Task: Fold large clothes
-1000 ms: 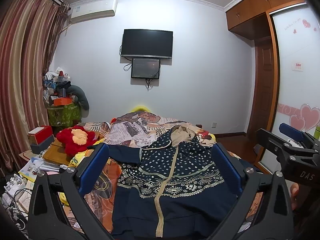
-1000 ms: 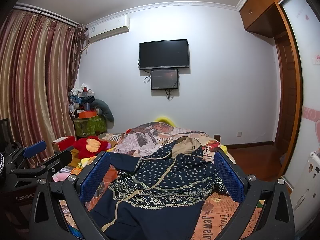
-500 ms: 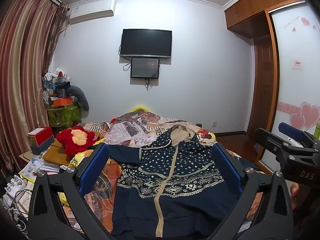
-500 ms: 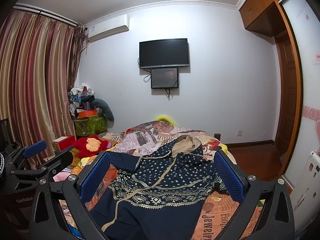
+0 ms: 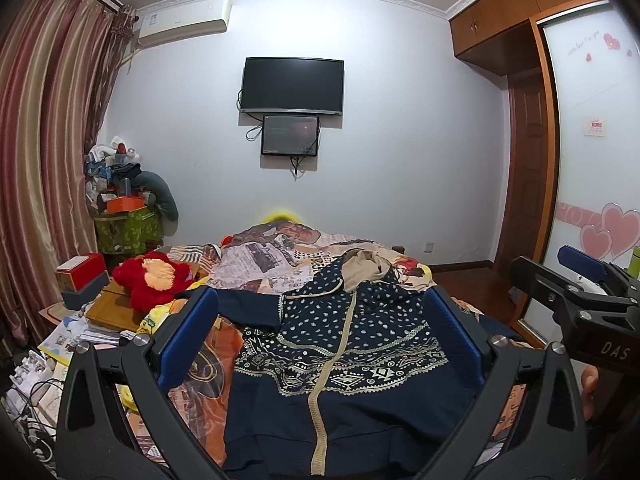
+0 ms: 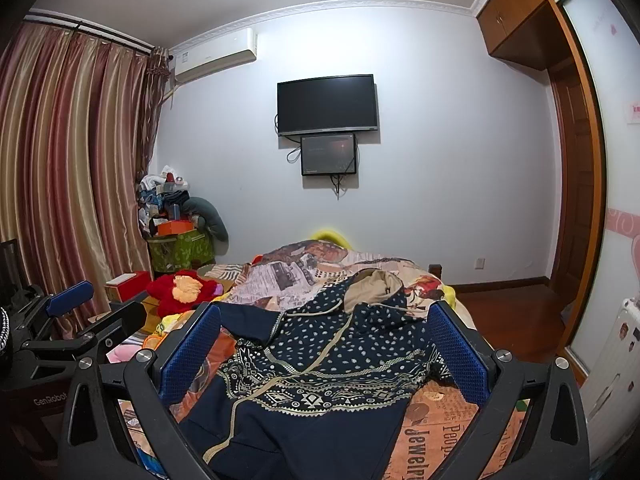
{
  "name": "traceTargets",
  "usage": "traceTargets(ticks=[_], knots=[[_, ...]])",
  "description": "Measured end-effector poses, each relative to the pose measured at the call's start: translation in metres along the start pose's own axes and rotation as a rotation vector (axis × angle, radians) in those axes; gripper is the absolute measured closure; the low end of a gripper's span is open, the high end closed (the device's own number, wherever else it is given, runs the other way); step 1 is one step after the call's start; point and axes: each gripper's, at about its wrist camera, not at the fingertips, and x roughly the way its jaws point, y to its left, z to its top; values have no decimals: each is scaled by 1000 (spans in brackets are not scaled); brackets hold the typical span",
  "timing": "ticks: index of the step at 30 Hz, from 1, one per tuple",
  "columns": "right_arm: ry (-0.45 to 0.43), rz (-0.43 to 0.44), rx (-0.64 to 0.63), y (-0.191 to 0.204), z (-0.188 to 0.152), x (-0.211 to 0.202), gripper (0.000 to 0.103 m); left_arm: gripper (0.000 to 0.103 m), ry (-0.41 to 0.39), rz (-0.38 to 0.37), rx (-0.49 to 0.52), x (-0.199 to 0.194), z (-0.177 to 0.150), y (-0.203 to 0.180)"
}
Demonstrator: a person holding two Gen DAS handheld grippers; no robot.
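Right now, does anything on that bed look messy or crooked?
The navy hoodie lies flat but unfolded, its hood bunched and one sleeve stretched sideways. The patterned bedspread beneath is rumpled. Nothing looks spilled or damaged.

Pale wall (image 5: 400, 160) with television (image 5: 293, 85), striped curtains (image 5: 44, 152), wooden wardrobe (image 5: 520, 8), wood floor (image 6: 508, 320)

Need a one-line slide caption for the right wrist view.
Right gripper held open above a navy patterned zip hoodie spread front-up on the bed, left gripper alongside.
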Motion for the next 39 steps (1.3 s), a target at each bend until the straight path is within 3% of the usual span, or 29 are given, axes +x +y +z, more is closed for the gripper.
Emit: traceTargets(ticks=[30,39], knots=[[7,2,3,-3,2,0,0,0,5,-8,8,2,2,-7],[45,-2,10,-10,-9,18,0,0,36,-9,15,29,2,-2]])
